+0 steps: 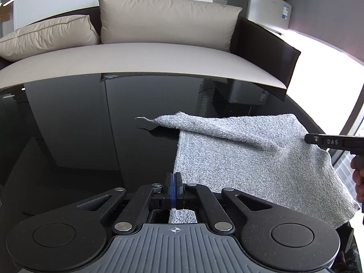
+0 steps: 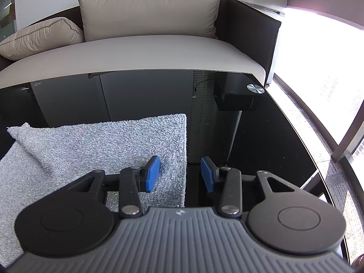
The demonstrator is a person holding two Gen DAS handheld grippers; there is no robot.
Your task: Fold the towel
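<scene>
The near corner of the towel (image 1: 250,150) disappears behind the closed pads of the left hand-held gripper (image 1: 173,185), so how much cloth is pinched I cannot tell. In the left wrist view the right hand-held gripper (image 1: 327,142) is cut by the picture's edge (only one dark finger shows), and the hand (image 1: 357,177) holding it is mostly outside. In the right wrist view the towel's left part runs out of the picture. The label on the fridge (image 1: 264,4) is too small to read.
</scene>
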